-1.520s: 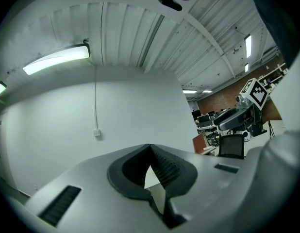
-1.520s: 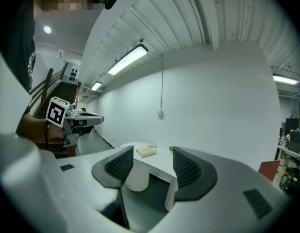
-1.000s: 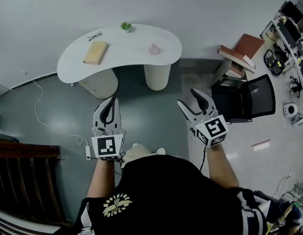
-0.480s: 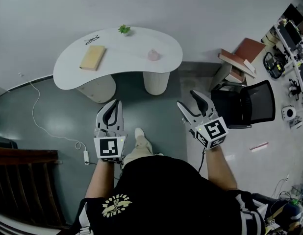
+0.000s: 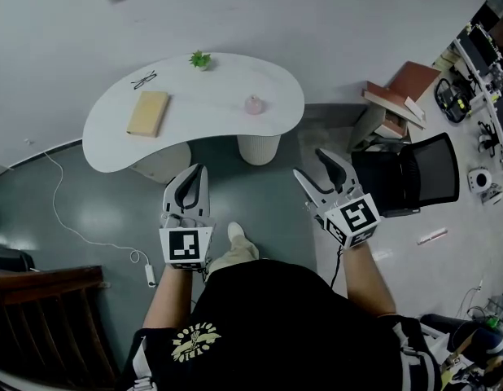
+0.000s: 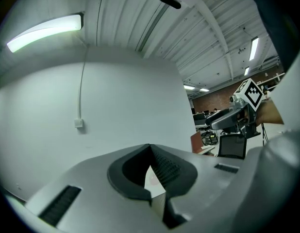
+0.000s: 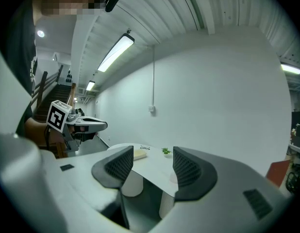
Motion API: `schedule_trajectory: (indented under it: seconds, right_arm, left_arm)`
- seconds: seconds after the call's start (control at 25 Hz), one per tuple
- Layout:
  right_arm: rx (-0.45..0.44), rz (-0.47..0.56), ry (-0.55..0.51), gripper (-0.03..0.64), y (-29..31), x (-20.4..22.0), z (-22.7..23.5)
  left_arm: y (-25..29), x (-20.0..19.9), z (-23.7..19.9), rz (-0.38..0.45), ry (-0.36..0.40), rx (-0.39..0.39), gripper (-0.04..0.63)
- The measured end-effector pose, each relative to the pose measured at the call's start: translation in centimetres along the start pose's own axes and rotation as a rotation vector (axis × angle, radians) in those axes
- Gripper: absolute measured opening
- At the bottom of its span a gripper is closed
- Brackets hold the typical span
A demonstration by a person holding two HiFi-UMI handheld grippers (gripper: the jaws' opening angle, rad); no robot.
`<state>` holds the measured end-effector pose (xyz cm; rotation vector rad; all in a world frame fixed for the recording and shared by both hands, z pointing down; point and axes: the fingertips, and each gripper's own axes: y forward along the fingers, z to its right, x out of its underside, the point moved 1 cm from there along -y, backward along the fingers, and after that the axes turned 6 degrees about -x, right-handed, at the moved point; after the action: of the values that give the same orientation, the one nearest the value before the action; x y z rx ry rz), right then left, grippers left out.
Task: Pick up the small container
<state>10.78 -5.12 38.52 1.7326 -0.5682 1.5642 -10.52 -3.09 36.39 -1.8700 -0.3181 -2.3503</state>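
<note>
The small pink container stands on the right part of a white kidney-shaped table, ahead of me in the head view. My grippers hang in the air short of the table, well apart from the container. The left gripper has its jaws closed together with nothing in them; its own view shows the pads meeting. The right gripper is open and empty, a wide gap between its pads. Through that gap I see the table, with the container half hidden behind the right pad.
On the table also lie a tan book, glasses and a small potted plant. A black office chair and stacked books stand right. A cable with an adapter lies on the floor; a wooden railing is bottom left.
The table and container have come nearer in the head view as the person stepped forward. Both grippers keep their poses, left shut and right open.
</note>
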Motion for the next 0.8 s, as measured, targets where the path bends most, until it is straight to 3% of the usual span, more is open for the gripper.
schedule_trajectory:
  seconds: [0.32, 0.8]
  right_arm:
    - [-0.001, -0.002, 0.002, 0.245, 5.9, -1.3, 0.6]
    - [0.019, 0.001, -0.028, 0.245, 14.1, -4.1, 0.2]
  left_arm:
    - [4.7, 0.2, -4.1, 0.035, 0.014, 0.024, 0.005]
    - [9.2, 1.4, -11.3, 0.024, 0.005, 0.059, 0.005]
